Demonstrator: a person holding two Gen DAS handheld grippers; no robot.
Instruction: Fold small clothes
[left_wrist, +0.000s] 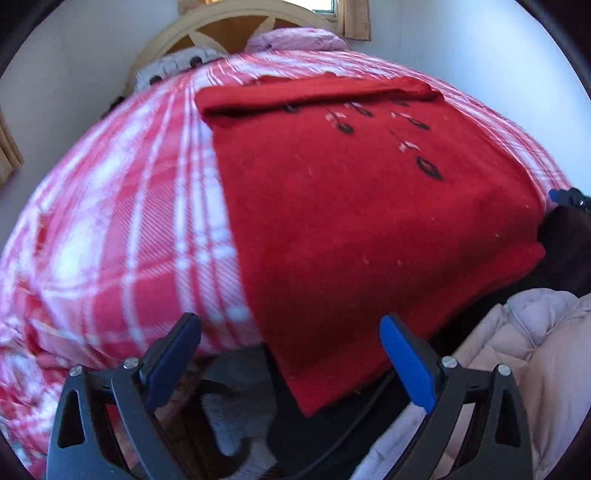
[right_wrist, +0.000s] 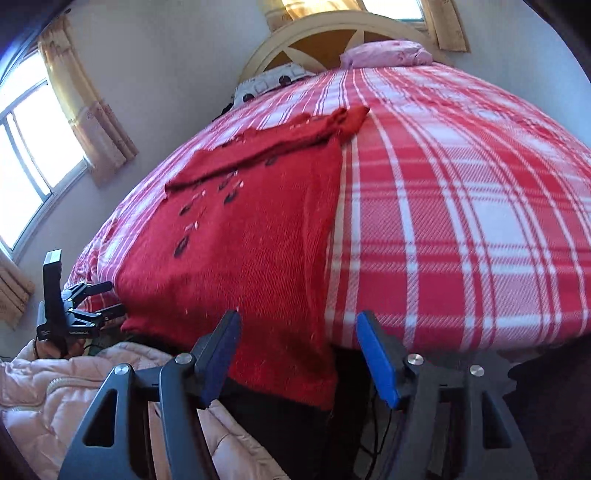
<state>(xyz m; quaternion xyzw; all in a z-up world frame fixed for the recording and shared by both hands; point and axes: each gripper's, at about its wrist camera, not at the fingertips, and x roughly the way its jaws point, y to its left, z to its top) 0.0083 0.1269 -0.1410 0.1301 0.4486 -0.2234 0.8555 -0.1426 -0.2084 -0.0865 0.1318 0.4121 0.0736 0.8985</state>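
Observation:
A red knit sweater (left_wrist: 351, 229) with small dark leaf marks lies flat on the plaid bed cover (left_wrist: 110, 221). One sleeve is folded across its far end. Its near hem hangs over the bed's front edge. My left gripper (left_wrist: 290, 325) stands open at the hem's left corner, with the pads apart from the cloth. In the right wrist view the sweater (right_wrist: 229, 266) fills the left half of the bed (right_wrist: 461, 221). My right gripper (right_wrist: 297, 321) is open around the hem's right corner, and neither pad presses on it. The left gripper (right_wrist: 77, 306) shows at the bed's left edge.
A person's pink quilted jacket (right_wrist: 55, 391) is close under both grippers. Pillows (right_wrist: 384, 53) and a curved wooden headboard (right_wrist: 325, 26) stand at the far end. A curtained window (right_wrist: 33, 147) is on the left wall. Bare plaid cover stretches right of the sweater.

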